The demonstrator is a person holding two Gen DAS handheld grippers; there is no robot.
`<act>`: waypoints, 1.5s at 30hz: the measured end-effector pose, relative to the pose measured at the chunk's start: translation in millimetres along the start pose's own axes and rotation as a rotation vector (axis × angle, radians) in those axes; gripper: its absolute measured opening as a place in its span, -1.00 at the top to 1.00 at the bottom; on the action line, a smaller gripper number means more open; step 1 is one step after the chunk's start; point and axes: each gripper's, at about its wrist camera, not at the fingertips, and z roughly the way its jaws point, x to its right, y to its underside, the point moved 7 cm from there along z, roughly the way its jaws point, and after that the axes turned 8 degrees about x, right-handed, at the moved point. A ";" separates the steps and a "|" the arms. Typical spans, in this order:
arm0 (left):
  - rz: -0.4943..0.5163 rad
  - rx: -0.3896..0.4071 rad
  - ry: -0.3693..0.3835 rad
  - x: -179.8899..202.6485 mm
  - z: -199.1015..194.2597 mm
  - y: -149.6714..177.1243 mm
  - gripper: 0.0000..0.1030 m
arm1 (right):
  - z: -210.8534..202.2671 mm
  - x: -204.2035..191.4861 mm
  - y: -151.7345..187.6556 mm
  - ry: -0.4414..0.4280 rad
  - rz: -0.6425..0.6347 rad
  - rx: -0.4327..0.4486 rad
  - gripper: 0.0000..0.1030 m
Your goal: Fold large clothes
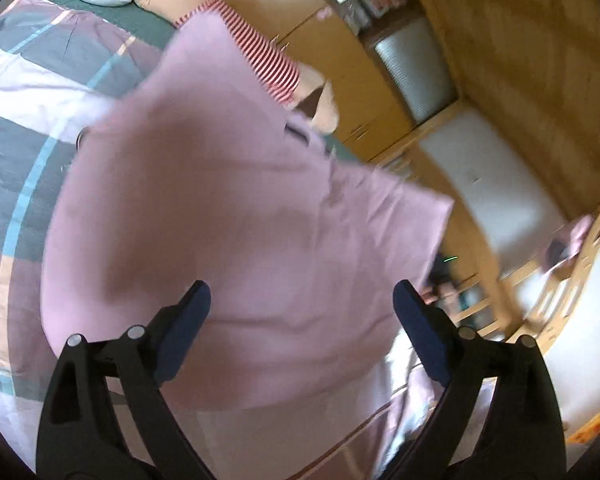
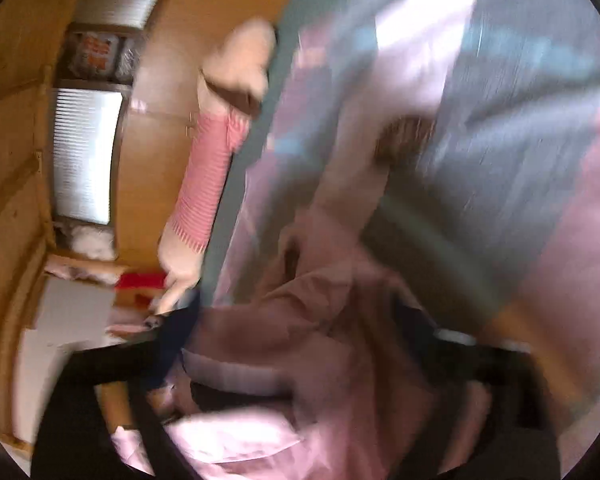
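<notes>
Across the middle of my left view, the pink garment (image 1: pixel 236 216) spreads over the patterned bedspread (image 1: pixel 28 160), beyond and between my left gripper (image 1: pixel 302 300)'s wide-spread, empty fingers. Low in the blurred right view, bunched pink cloth fills the gap in my right gripper (image 2: pixel 300 332), fingers apart.

Even, warm daylight in both fisheye views, with black vignetted corners and bowed edges. Left wrist view: mild blur beyond the left gripper (image 1: pixel 302 300), soft shadow on the pink garment (image 1: pixel 236 208). Right wrist view: heavy streaked motion blur throughout; the blinds (image 2: pixel 86 152) glare, possibly a window.
</notes>
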 end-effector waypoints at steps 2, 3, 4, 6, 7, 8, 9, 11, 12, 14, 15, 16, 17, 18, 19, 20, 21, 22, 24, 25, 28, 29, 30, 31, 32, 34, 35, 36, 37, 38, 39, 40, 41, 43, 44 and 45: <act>0.066 -0.008 -0.102 -1.7 16.9 1.1 -0.82 | -19.6 -23.9 4.6 -0.038 -0.118 -0.019 -0.97; 0.097 -0.011 -0.145 -1.4 20.9 3.1 -0.82 | -31.6 -41.4 14.6 -0.023 -0.229 -0.033 -0.97; 0.126 -0.013 -0.192 -1.5 25.0 4.9 -0.82 | -38.9 -54.5 25.5 -0.014 -0.316 -0.049 -0.97; 0.141 -0.010 -0.226 -4.7 25.7 3.7 -0.82 | -52.8 -87.1 62.7 -0.037 -0.503 -0.114 -0.97; 0.138 -0.006 -0.243 -6.2 26.7 3.6 -0.82 | -59.0 -104.6 90.7 -0.078 -0.604 -0.163 -0.97; 0.132 0.004 -0.265 -8.7 21.8 3.6 -0.82 | -62.7 -119.3 122.7 -0.113 -0.715 -0.221 -0.97; 0.128 0.014 -0.283 -11.4 22.4 2.9 -0.82 | -65.0 -128.2 149.7 -0.127 -0.810 -0.260 -0.94; 0.120 0.027 -0.302 -18.8 24.1 2.9 -0.82 | -60.7 -139.2 199.7 -0.118 -0.994 -0.320 -0.64; 0.116 0.032 -0.304 -20.8 24.5 2.5 -0.82 | -51.1 -139.4 227.2 -0.089 -1.084 -0.356 -0.40; 0.101 0.046 -0.301 -25.7 21.3 0.6 -0.82 | -17.1 -134.6 259.8 -0.003 -1.198 -0.375 -0.25; 0.097 0.049 -0.298 -29.4 13.7 1.6 -0.82 | -1.3 -133.1 263.5 0.033 -1.220 -0.362 -0.24; 0.098 0.058 -0.298 -30.3 5.0 0.5 -0.83 | 19.7 -132.5 263.0 0.078 -1.244 -0.331 -0.23; 0.104 0.064 -0.301 -30.3 -0.5 -0.7 -0.87 | 49.1 -132.9 257.6 0.118 -1.245 -0.291 -0.23; 0.116 0.069 -0.310 -30.0 -0.2 -2.2 -0.91 | 66.5 -134.0 251.2 0.132 -1.225 -0.268 -0.23; 0.128 0.073 -0.324 -30.6 -0.6 -2.9 -0.91 | 85.2 -135.4 243.9 0.150 -1.202 -0.245 -0.21; 0.133 0.072 -0.331 -31.7 -1.1 -2.8 -0.93 | 100.9 -137.1 237.7 0.169 -1.181 -0.225 -0.21; 0.132 0.069 -0.337 -34.1 0.2 -3.0 -0.94 | 115.9 -139.6 230.7 0.190 -1.159 -0.194 -0.21; 0.129 0.063 -0.347 -38.4 2.4 -2.9 -0.94 | 126.1 -140.8 226.4 0.211 -1.135 -0.170 -0.23; 0.141 0.056 -0.367 -43.8 6.0 -2.8 -0.94 | 135.7 -137.3 229.4 0.237 -1.140 -0.162 -0.25; 0.152 0.041 -0.389 -47.3 9.6 -2.0 -0.95 | 131.9 -137.3 232.7 0.239 -1.163 -0.153 -0.27; 0.136 0.012 -0.452 -62.0 15.7 1.8 -0.95 | 94.6 -145.3 229.9 0.139 -1.172 -0.104 -0.26; 0.125 0.002 -0.459 -65.9 16.9 3.1 -0.95 | 85.0 -146.3 224.6 0.097 -1.161 -0.083 -0.27; 0.117 -0.005 -0.462 -68.9 17.5 4.2 -0.95 | 71.0 -144.8 214.9 0.079 -1.164 -0.044 -0.33; 0.114 -0.008 -0.465 -70.7 17.9 4.5 -0.95 | 62.6 -139.3 200.4 0.098 -1.173 -0.005 -0.37; 0.119 -0.008 -0.469 -71.1 17.9 4.3 -0.95 | 61.9 -134.7 189.2 0.113 -1.166 0.008 -0.37; 0.136 -0.009 -0.473 -70.4 18.6 4.4 -0.96 | 64.1 -103.1 130.3 0.244 -1.077 0.028 -0.36; 0.146 -0.010 -0.476 -70.1 19.3 4.8 -0.96 | 64.3 -87.2 102.4 0.289 -1.019 0.042 -0.36; 0.155 -0.008 -0.476 -69.2 19.7 4.8 -0.96 | 61.7 -63.2 62.0 0.386 -0.938 0.081 -0.35; 0.169 -0.005 -0.484 -68.2 20.1 4.4 -0.96 | 57.6 -46.0 37.7 0.506 -0.905 0.122 -0.35; 0.174 -0.007 -0.495 -68.8 20.6 4.5 -0.96 | 47.5 -25.1 8.0 0.684 -0.872 0.181 -0.38; 0.172 -0.007 -0.503 -70.4 21.0 4.3 -0.96 | 40.2 -20.2 -2.6 0.694 -0.842 0.194 -0.39; 0.167 0.002 -0.503 -71.4 20.2 2.9 -0.96 | 32.0 -21.0 -7.9 0.647 -0.805 0.207 -0.39; 0.167 0.012 -0.506 -71.0 19.2 1.7 -0.96 | 23.4 -28.4 -8.7 0.583 -0.785 0.231 -0.39; 0.177 0.043 -0.519 -68.7 15.0 -2.3 -0.96 | 5.2 -58.4 9.4 0.440 -0.829 0.270 -0.39; 0.186 0.050 -0.523 -67.4 14.1 -3.1 -0.96 | -0.2 -71.5 25.5 0.380 -0.873 0.257 -0.39; 0.194 0.054 -0.528 -66.9 13.4 -3.8 -0.96 | -5.3 -85.4 50.3 0.302 -0.929 0.218 -0.41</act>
